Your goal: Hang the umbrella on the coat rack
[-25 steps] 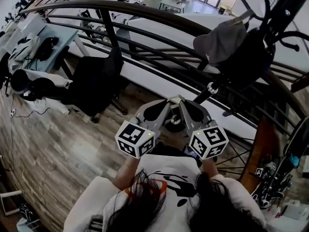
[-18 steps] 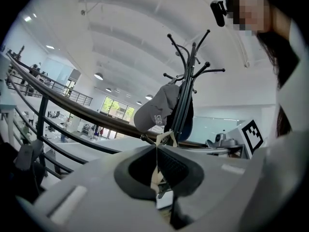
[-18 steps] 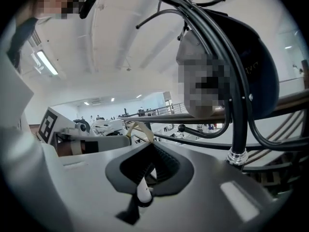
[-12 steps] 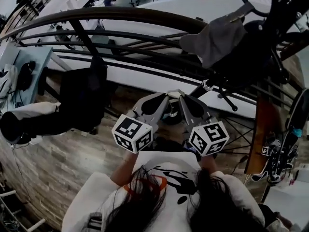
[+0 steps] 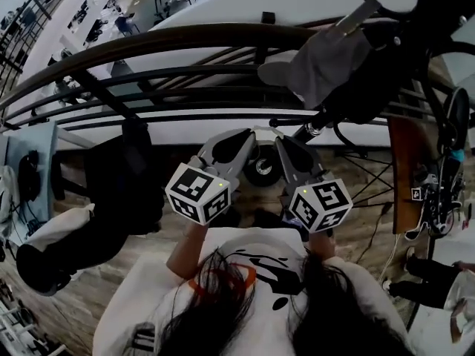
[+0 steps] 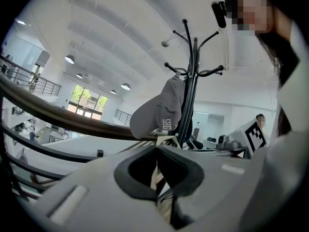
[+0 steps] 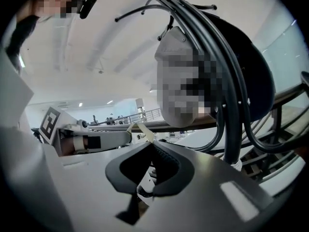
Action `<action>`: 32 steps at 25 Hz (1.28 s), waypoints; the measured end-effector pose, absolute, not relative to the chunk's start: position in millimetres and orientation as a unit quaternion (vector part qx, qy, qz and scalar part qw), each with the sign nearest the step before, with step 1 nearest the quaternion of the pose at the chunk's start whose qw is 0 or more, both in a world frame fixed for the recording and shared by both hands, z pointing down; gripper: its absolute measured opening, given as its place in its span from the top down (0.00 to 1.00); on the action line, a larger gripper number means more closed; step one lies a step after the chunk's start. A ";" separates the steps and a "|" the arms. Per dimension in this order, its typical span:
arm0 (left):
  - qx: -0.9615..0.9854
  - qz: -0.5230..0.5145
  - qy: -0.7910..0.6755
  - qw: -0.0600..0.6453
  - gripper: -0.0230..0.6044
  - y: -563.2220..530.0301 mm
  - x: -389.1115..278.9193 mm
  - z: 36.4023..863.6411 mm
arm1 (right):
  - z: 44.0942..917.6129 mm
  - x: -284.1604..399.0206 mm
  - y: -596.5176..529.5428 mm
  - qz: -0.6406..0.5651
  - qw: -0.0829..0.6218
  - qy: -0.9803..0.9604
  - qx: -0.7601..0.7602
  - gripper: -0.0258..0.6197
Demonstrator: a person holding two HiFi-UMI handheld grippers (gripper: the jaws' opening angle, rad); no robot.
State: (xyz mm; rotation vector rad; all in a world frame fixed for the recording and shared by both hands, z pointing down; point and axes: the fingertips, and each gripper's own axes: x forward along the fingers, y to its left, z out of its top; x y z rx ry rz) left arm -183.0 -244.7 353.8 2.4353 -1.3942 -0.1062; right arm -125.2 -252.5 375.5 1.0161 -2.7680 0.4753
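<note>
My two grippers meet tip to tip at the middle of the head view. The left gripper (image 5: 251,134) (image 6: 157,146) and the right gripper (image 5: 279,139) (image 7: 150,144) are each shut on a cream strap loop (image 6: 166,138) (image 7: 139,128). Under the tips hangs the dark umbrella (image 5: 261,170), seen end on and mostly hidden by the jaws. The black coat rack (image 5: 415,35) (image 6: 193,81) (image 7: 231,105) stands just ahead and to the right. It carries a grey cap (image 5: 319,58) (image 6: 161,110) and a dark bag (image 5: 375,80) (image 7: 253,76). Bare curved hooks (image 6: 212,72) stick out near its top.
A dark curved railing (image 5: 178,41) runs across in front of me, with an open hall below it. A black chair draped with a jacket (image 5: 122,188) stands at the left. A wooden panel (image 5: 404,169) and a wheel (image 5: 453,121) are at the right.
Both grippers have stayed together on the strap and risen slightly toward the rack. My view has swung, so the cap and rack sit closer above the tips and the chair has slid to the lower left.
</note>
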 end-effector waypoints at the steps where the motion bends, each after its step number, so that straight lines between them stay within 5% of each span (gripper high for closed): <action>1: 0.859 -0.035 -0.484 0.165 0.96 -248.7 -185.6 353.9 | 376.1 -126.3 -254.6 0.160 0.075 -0.921 0.347 0.92; 32: 0.931 0.041 -0.317 0.175 0.96 -303.6 -141.5 423.6 | 431.3 -92.6 -277.9 0.215 0.097 -0.840 0.488 0.92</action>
